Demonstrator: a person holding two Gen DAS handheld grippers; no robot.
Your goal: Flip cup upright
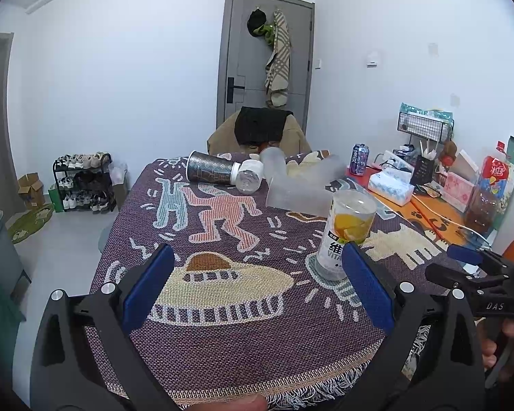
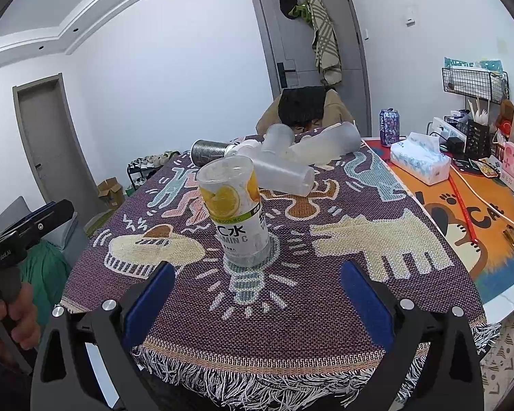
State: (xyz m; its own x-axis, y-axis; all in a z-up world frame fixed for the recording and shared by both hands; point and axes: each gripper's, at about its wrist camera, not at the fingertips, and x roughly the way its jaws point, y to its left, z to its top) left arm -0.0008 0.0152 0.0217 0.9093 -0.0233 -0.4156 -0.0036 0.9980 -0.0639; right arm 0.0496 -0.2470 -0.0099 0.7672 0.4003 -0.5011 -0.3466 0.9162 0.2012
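A clear cup (image 1: 351, 219) with a lemon picture and a white label stands on end on the woven tablecloth (image 1: 222, 325). In the left wrist view it rises just beyond my left gripper's (image 1: 257, 257) right fingertip. In the right wrist view the cup (image 2: 234, 205) stands straight ahead of my right gripper (image 2: 257, 270), a little past the fingertips. Both grippers are open, with nothing between their blue pads. Neither touches the cup.
Frosted cups (image 2: 284, 174) lie on their sides in a pile at the far middle, beside a dark patterned cup (image 2: 209, 150) and a clear jar (image 1: 248, 179). A tissue box (image 2: 419, 161), a can (image 2: 389, 126) and desk clutter fill the right. A draped chair (image 1: 260, 130) stands behind the table.
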